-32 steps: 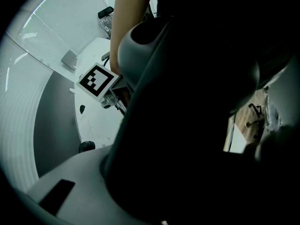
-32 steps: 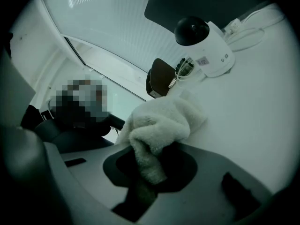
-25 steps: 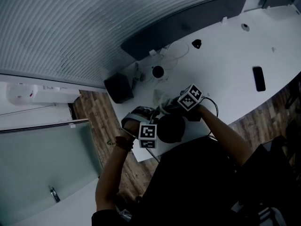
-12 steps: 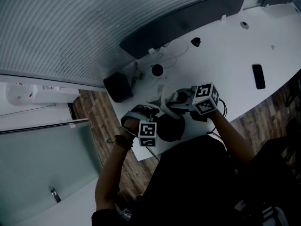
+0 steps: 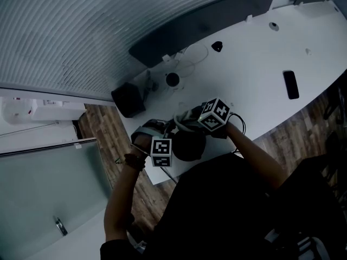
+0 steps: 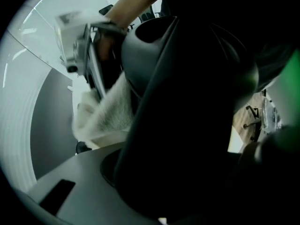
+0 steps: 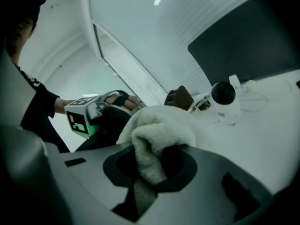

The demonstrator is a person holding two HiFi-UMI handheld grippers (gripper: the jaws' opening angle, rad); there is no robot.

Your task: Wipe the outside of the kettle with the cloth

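Now right claw (image 7: pixel 149 168) clamping cloth (image 7: pixel 159 125), back against kettle (image 5: pixel 188 146) — left claw (image 6: pixel 159 182) gripping kettle

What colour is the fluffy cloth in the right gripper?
Off-white; the terry cloth shows best in the right gripper view.

I work in what looks like an office or meeting room — a long, curved white desk (image 5: pixel 255 64) carries a phone (image 5: pixel 290 84) and a small corded camera (image 5: pixel 172 80). A ribbed wall (image 5: pixel 81 31) runs behind it — glass partition (image 5: pixel 43 199) and wood floor (image 5: pixel 108 134) alongside.
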